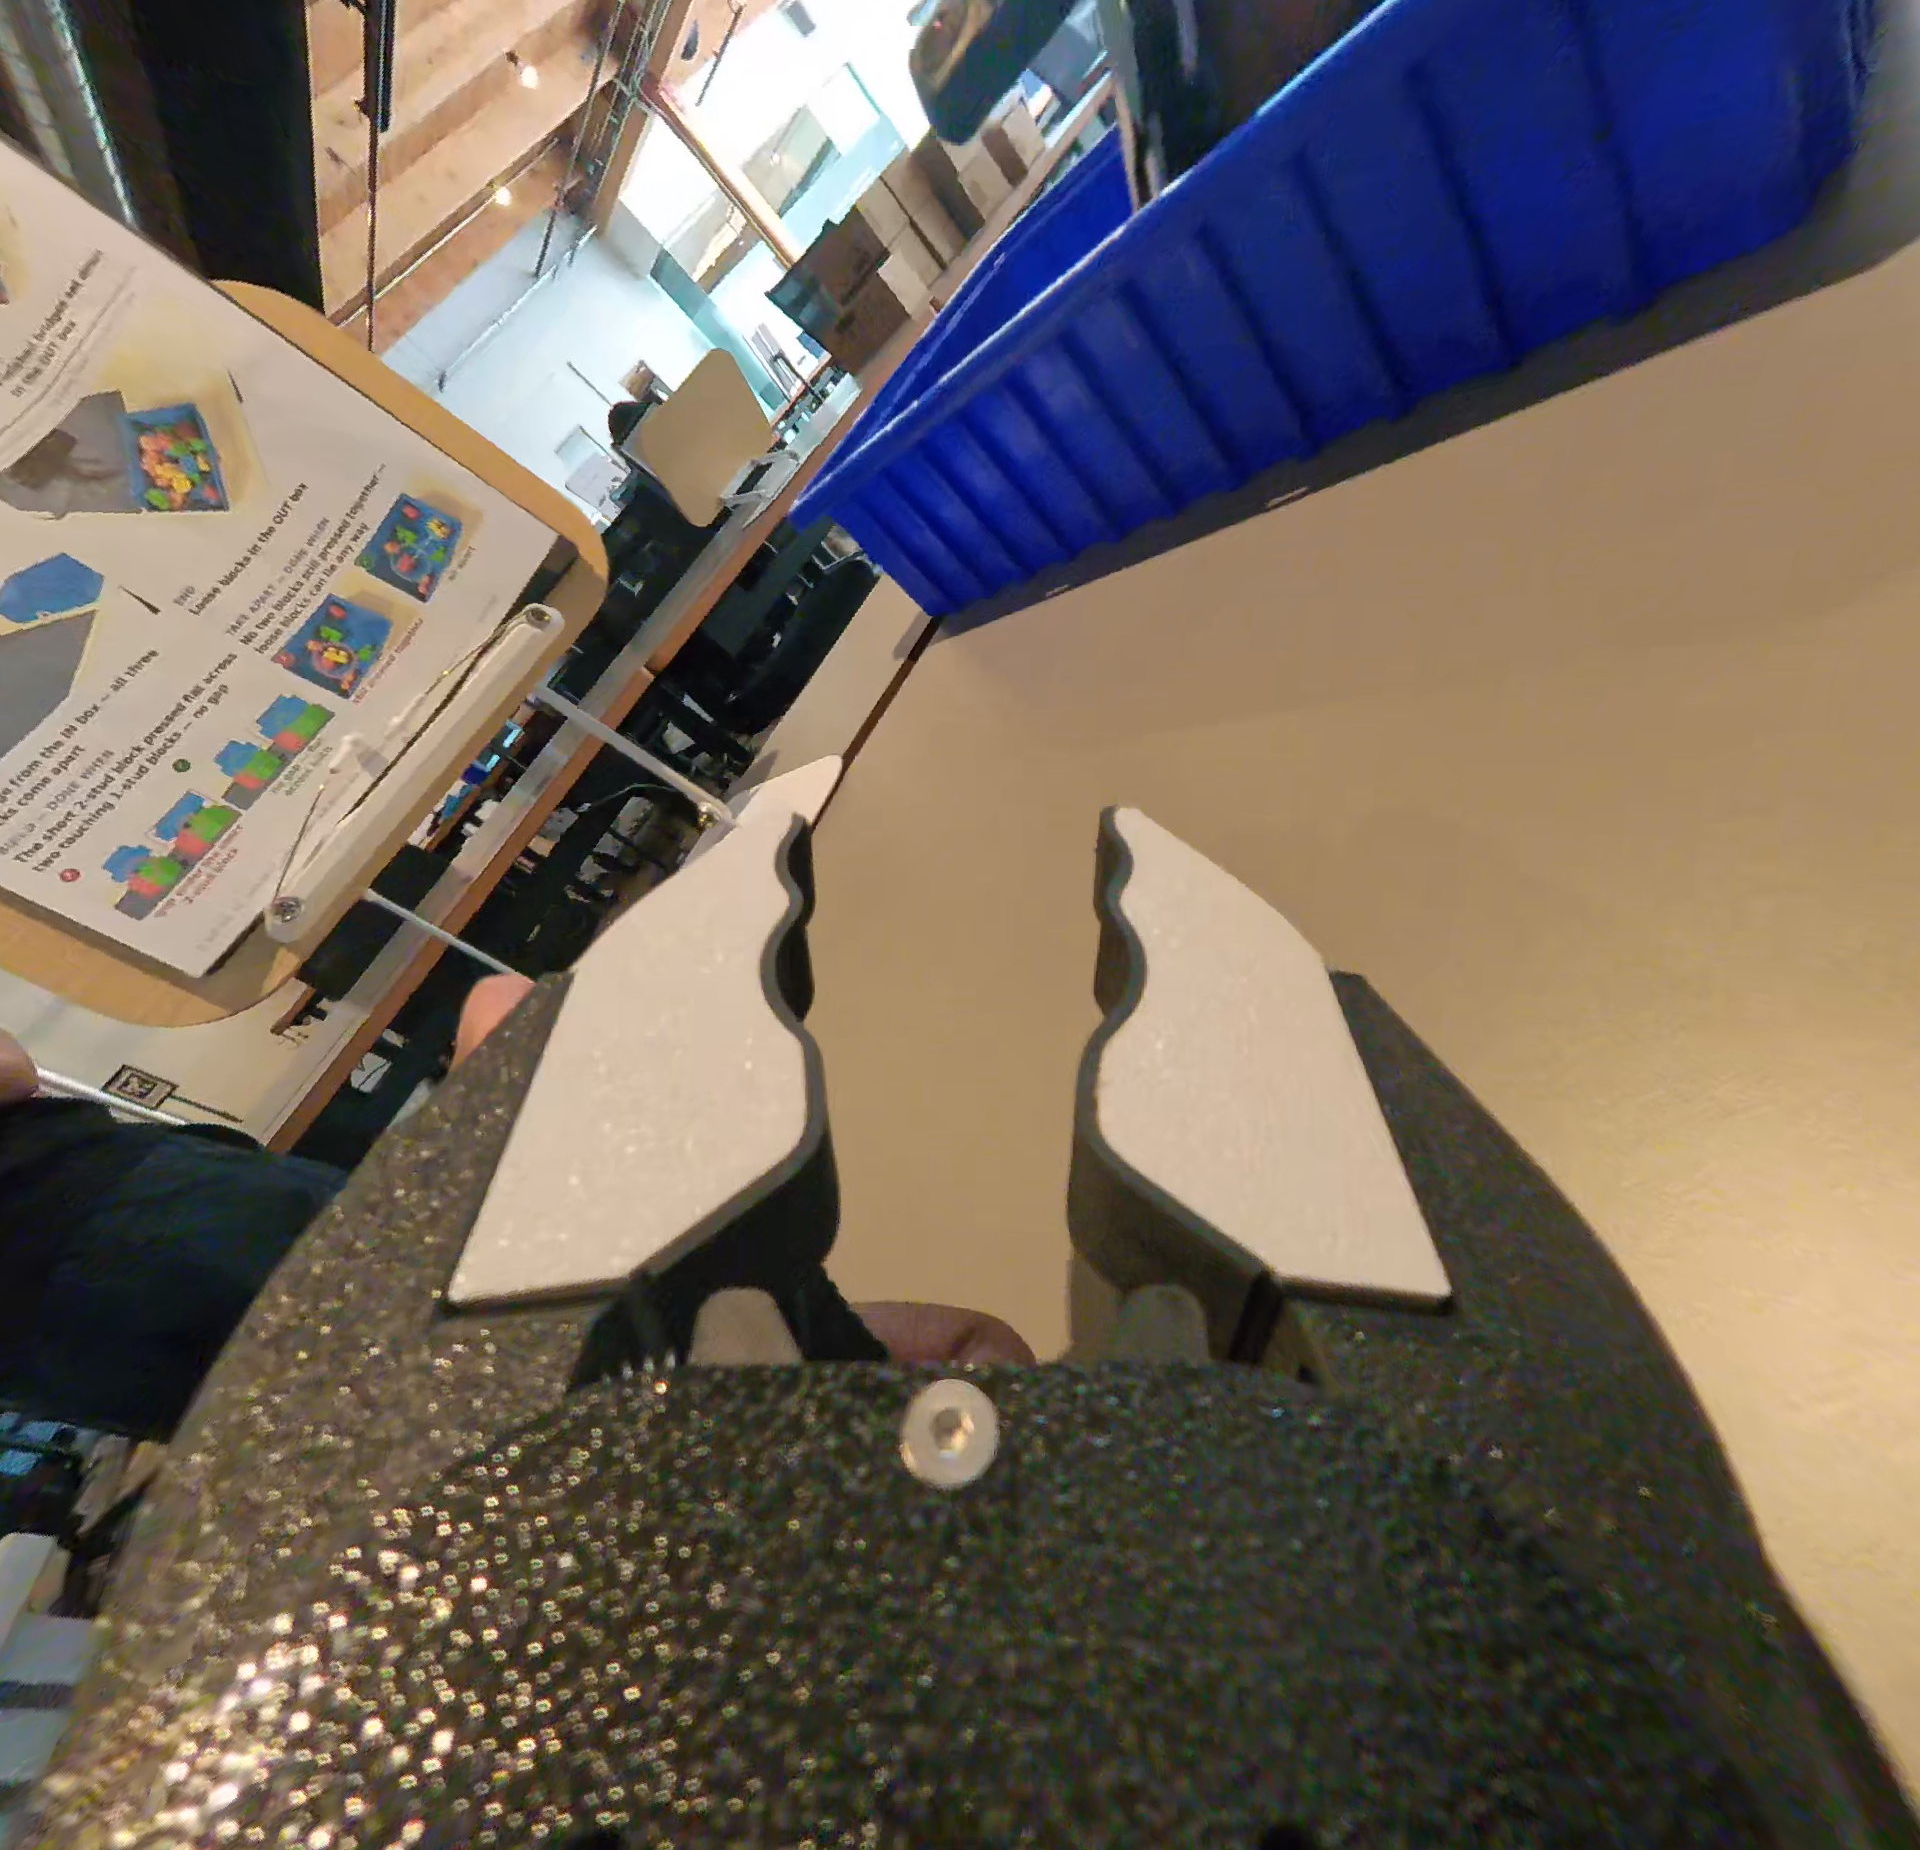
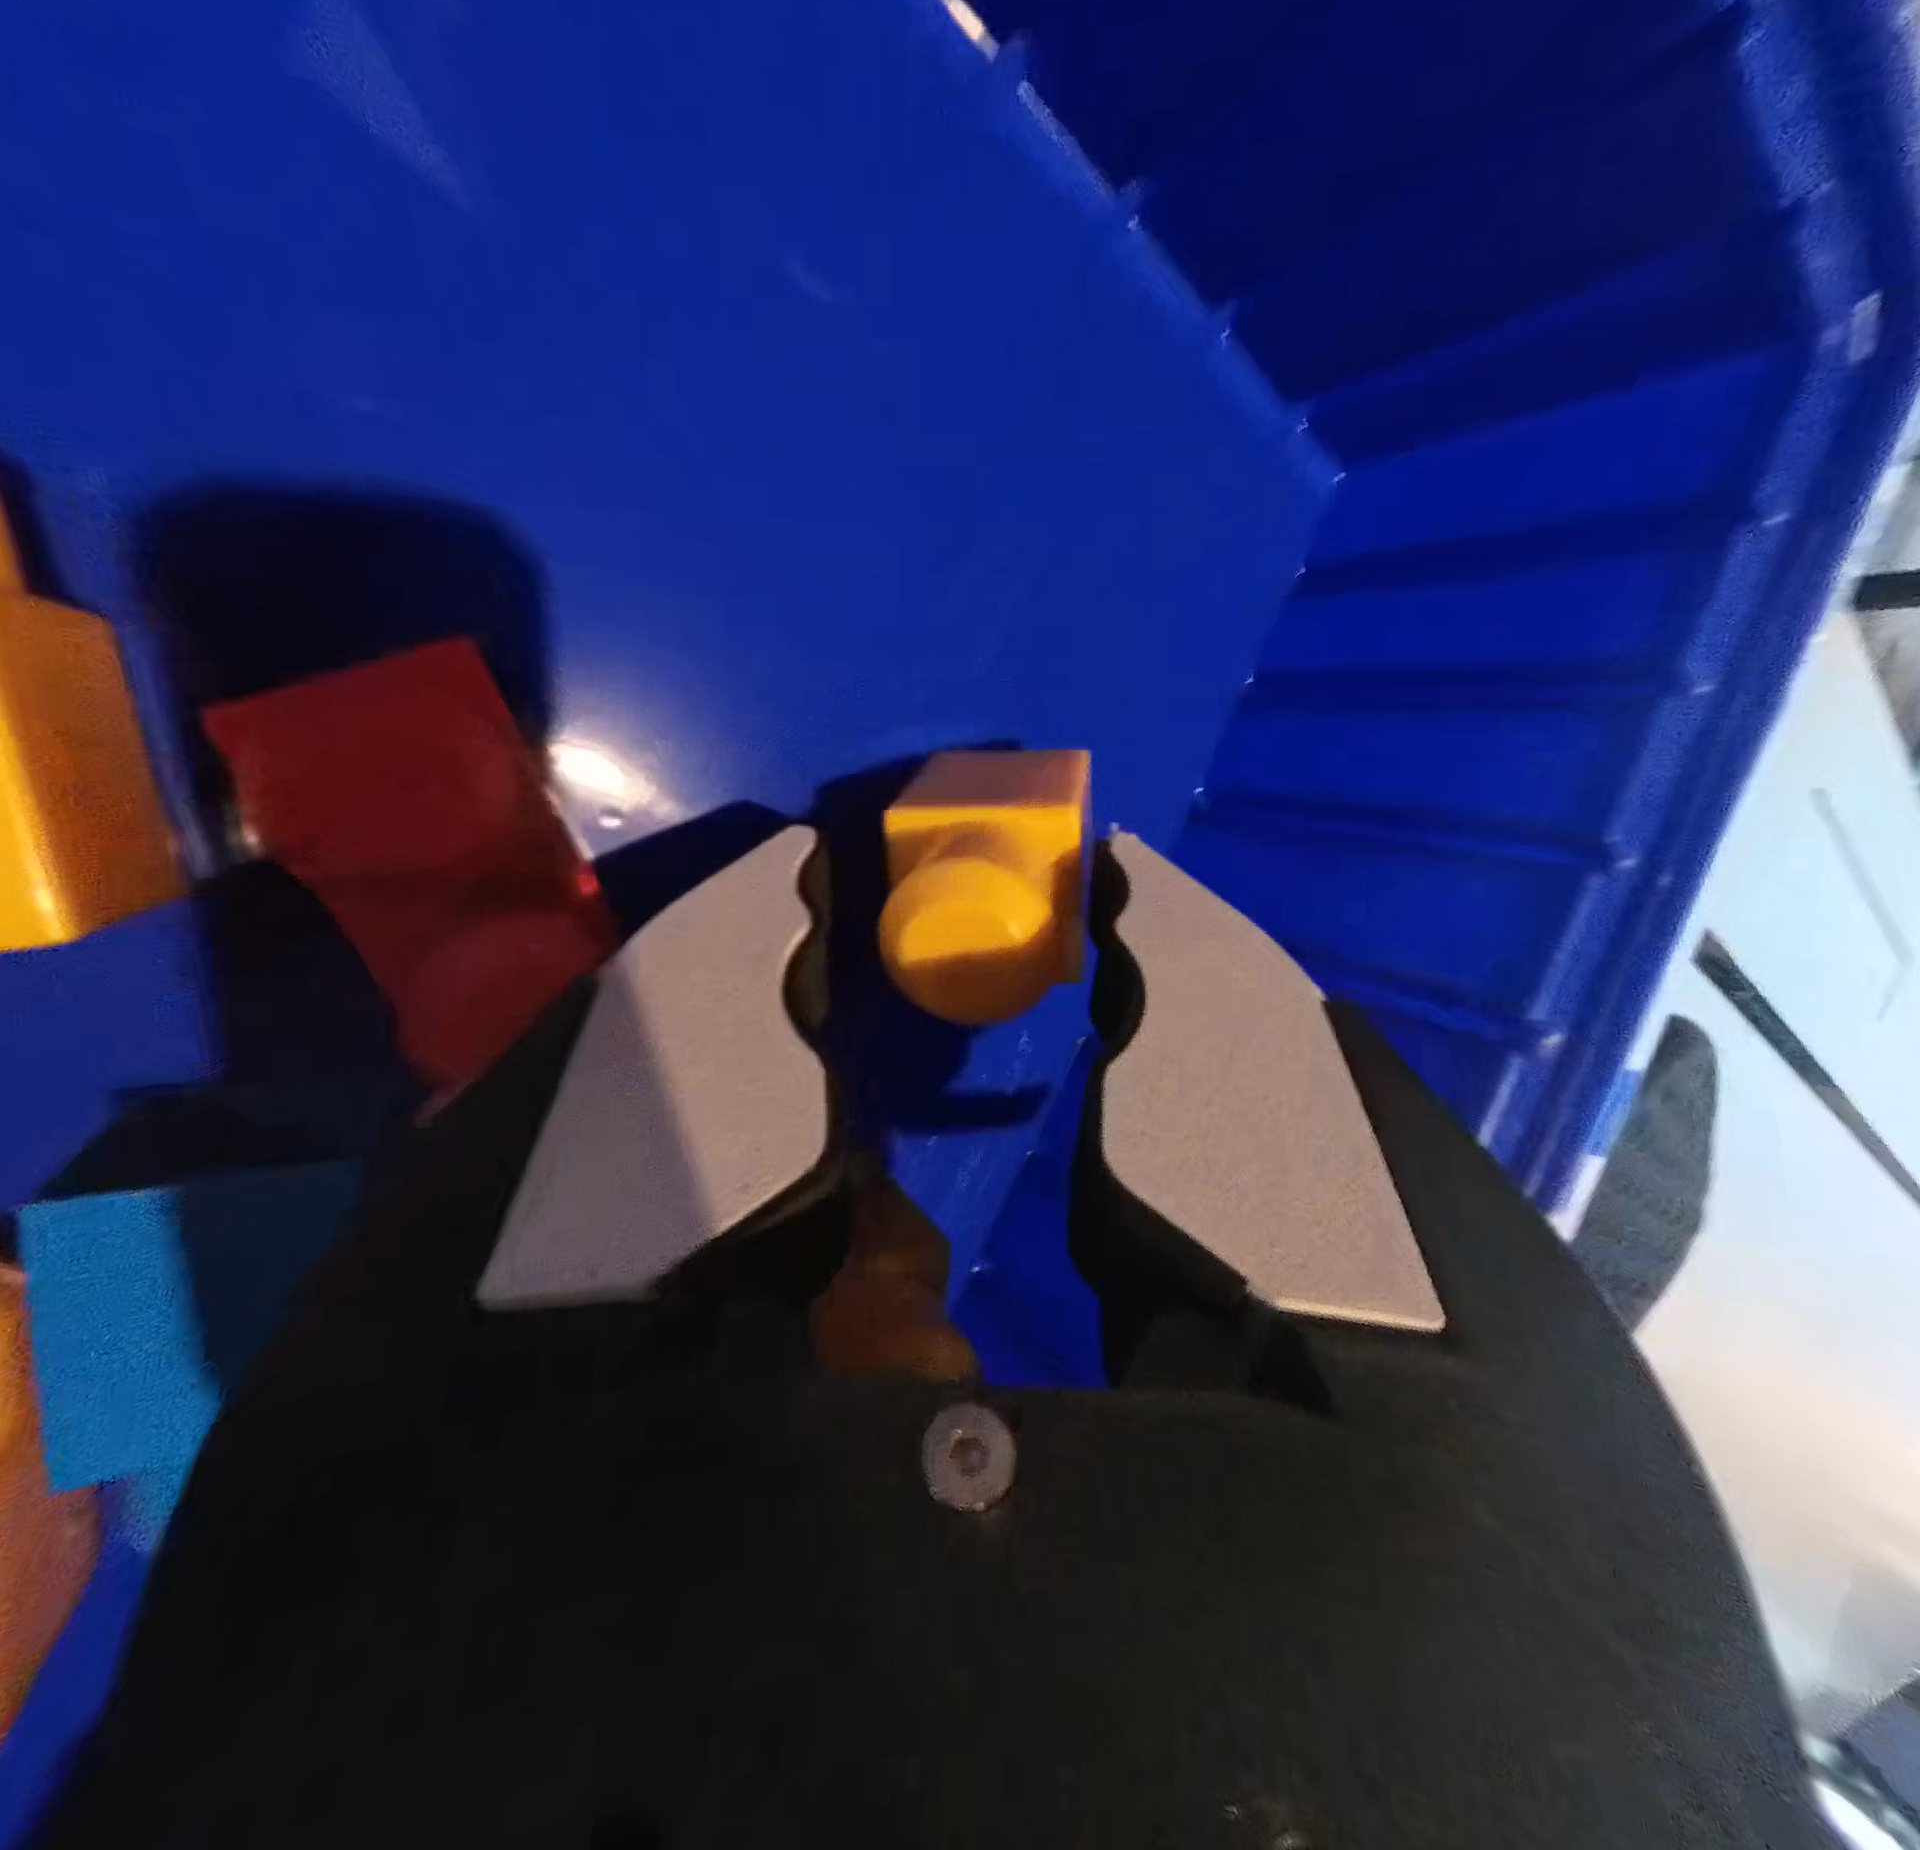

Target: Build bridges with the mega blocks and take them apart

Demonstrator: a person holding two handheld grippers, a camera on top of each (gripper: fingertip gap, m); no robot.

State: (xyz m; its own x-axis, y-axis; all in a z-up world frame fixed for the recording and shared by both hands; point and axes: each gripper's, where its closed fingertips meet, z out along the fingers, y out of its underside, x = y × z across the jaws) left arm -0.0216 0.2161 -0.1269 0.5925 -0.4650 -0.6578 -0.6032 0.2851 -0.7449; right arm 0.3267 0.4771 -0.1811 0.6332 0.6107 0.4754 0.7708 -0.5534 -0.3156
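Yellow plastic one-stud block [image 2: 982, 875] sits right between the tips of my right hand-held gripper [image 2: 956, 901], down inside the blue ribbed plastic bin [image 2: 1507, 595]. The jaws are parted around it; the right tip looks like it's touching, the left has a sliver of gap, so honestly I can't tell if it's gripped. A red block [image 2: 405, 813], a bigger yellow block [image 2: 62, 761] and a light blue block [image 2: 114, 1333] lie off to the left. My left hand-held gripper [image 1: 951, 865] is open and empty over the beige counter [image 1: 1455, 917], near the bin's outer wall, with a printed instruction sheet [image 1: 208, 605] on a board to its left.
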